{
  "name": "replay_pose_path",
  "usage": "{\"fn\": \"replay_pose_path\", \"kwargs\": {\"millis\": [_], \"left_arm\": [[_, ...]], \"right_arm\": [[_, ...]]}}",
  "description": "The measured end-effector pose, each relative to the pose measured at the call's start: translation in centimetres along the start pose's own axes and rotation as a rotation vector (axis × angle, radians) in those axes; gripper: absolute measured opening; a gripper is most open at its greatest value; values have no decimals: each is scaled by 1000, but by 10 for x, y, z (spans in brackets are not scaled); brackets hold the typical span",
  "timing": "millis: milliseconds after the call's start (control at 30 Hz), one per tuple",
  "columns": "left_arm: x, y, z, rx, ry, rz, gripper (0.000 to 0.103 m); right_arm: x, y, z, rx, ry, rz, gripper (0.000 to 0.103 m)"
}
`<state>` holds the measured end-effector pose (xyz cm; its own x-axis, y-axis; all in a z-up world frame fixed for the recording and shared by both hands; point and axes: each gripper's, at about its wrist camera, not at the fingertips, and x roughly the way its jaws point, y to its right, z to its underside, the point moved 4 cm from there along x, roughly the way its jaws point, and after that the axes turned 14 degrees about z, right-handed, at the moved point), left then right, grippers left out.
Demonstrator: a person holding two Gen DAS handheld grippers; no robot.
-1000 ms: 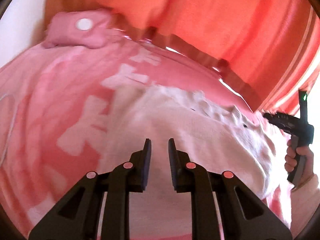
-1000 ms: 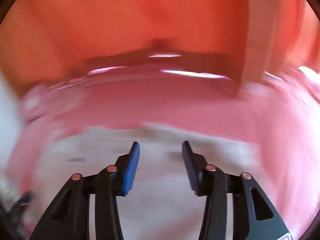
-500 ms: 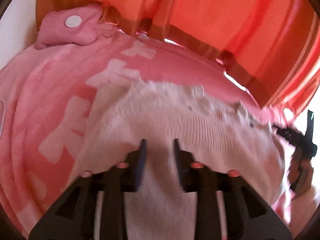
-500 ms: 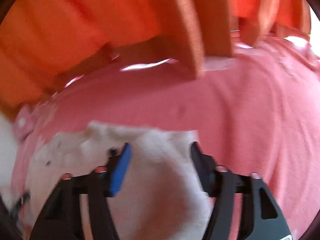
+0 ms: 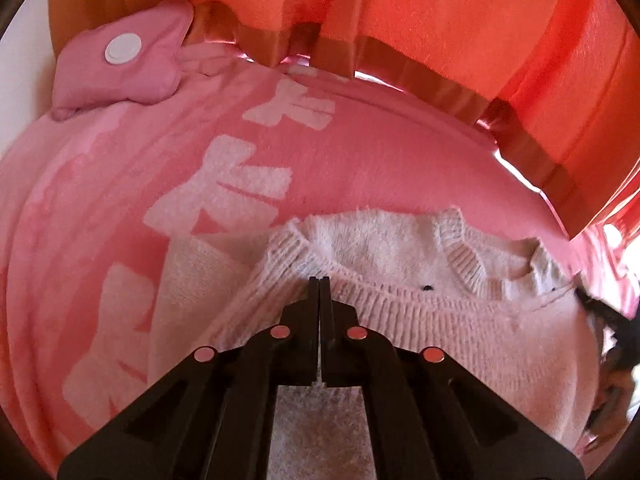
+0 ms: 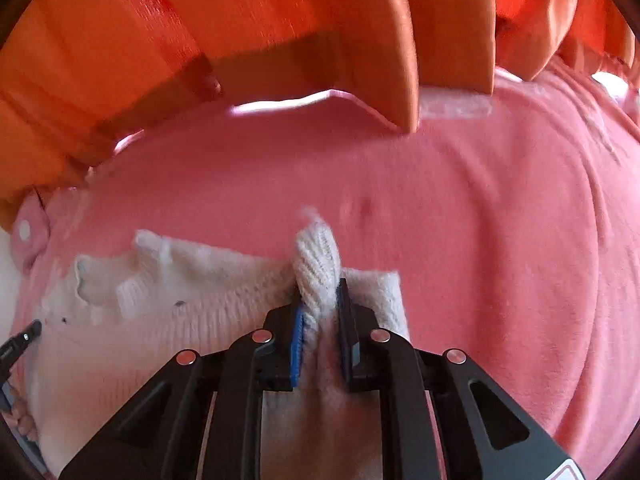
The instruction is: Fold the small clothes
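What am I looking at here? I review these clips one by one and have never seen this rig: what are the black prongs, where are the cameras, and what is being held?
There is no robot. A person carries a hand-held gripper in each hand, and each has a fisheye camera looking forward along its two black fingers, so every picture shows its own fingers at the bottom.

In the left wrist view, the left hand-held gripper has just closed, shut at the shoulder of a small white knitted sweater; whether it pinches knit I cannot tell.

In the right wrist view, the right hand-held gripper has just closed on a bunched fold of the sweater.

The sweater lies on a pink blanket, with a pink cushion at its far corner and orange curtains behind.
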<state>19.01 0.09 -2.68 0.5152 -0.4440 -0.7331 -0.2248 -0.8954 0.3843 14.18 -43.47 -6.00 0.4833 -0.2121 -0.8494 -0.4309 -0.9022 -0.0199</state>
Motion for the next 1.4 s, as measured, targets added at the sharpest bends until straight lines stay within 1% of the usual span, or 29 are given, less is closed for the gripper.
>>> {"fn": "replay_pose_path", "kwargs": {"millis": [67, 133, 200, 233, 267, 333, 400, 467, 500, 567, 600, 667, 733, 767, 800, 833, 900, 933, 1000, 1067, 1133, 1167, 1200, 1233, 1267, 1300, 1333, 1367, 1400], "left_arm": [[-1, 2, 0, 14, 5, -18, 0], [-1, 4, 1, 27, 6, -35, 0], [-1, 7, 3, 43, 6, -50, 0], [-1, 7, 3, 47, 6, -55, 0], [-1, 7, 3, 47, 6, -56, 0], [-1, 8, 4, 45, 6, -57, 0], [-1, 8, 4, 45, 6, -60, 0], [-1, 8, 4, 44, 7, -60, 0], [-1, 8, 4, 44, 7, -62, 0], [-1, 8, 4, 47, 8, -65, 0], [-1, 8, 5, 48, 8, -65, 0], [-1, 8, 5, 52, 8, -67, 0], [-1, 8, 6, 54, 9, -70, 0], [-2, 9, 6, 56, 9, -72, 0], [-2, 9, 7, 59, 10, -73, 0], [-3, 8, 7, 58, 10, -70, 0], [-10, 8, 8, 40, 19, -49, 0], [-15, 7, 8, 34, 25, -34, 0], [-32, 6, 10, 25, 50, -6, 1], [-53, 1, 17, 9, 72, 4, 2], [-67, -11, 25, -39, 73, 11, 5], [-74, -19, 30, -74, 69, 20, 10], [-77, -24, 35, -93, 65, 26, 24], [-82, -32, 44, -127, 57, 36, 34], [-87, -40, 55, -164, 55, 39, 52], [-89, -46, 66, -198, 45, 36, 64], [-87, -51, 73, -224, 26, 37, 68], [-83, -57, 84, -266, -8, 54, 73], [-82, -61, 89, -307, -13, 80, 73]], "right_arm": [[-33, 1, -5, 51, 59, -43, 20], [-54, 1, -2, 67, 84, -50, 23], [-75, -4, 12, 55, 105, -52, 23], [-79, -10, 22, 32, 89, -67, 23], [-77, -12, 28, 22, 80, -69, 23], [-57, -30, 41, -46, 13, -36, 23], [-31, -40, 55, -124, -60, 55, 21], [-35, -42, 57, -133, -36, 76, 20], [-44, -43, 55, -119, -20, 65, 21], [-65, -48, 54, -92, 23, -2, 21], [-75, -55, 56, -101, 36, -34, 21], [-78, -70, 65, -149, 31, -59, 21], [-63, -91, 82, -213, -41, -52, 21], [-55, -98, 89, -250, -53, -15, 22], [-55, -103, 89, -285, -14, 25, 22], [-59, -105, 87, -296, 1, 41, 24], [-75, -105, 83, -227, 10, -41, 24], [-86, -107, 83, -203, 10, -115, 24], [-102, -121, 89, -229, 34, -177, 24], [-104, -140, 100, -289, 19, -208, 24], [-84, -159, 116, -354, -52, -177, 24], [-71, -165, 122, -371, -86, -155, 24], [-69, -166, 121, -369, -66, -156, 24], [-69, -166, 119, -376, -64, -156, 24], [-67, -165, 119, -368, -66, -164, 24], [-64, -161, 119, -346, -77, -178, 23], [-64, -160, 119, -341, -81, -184, 23], [-65, -159, 119, -344, -81, -184, 23], [-65, -159, 120, -348, -76, -183, 23]]}}
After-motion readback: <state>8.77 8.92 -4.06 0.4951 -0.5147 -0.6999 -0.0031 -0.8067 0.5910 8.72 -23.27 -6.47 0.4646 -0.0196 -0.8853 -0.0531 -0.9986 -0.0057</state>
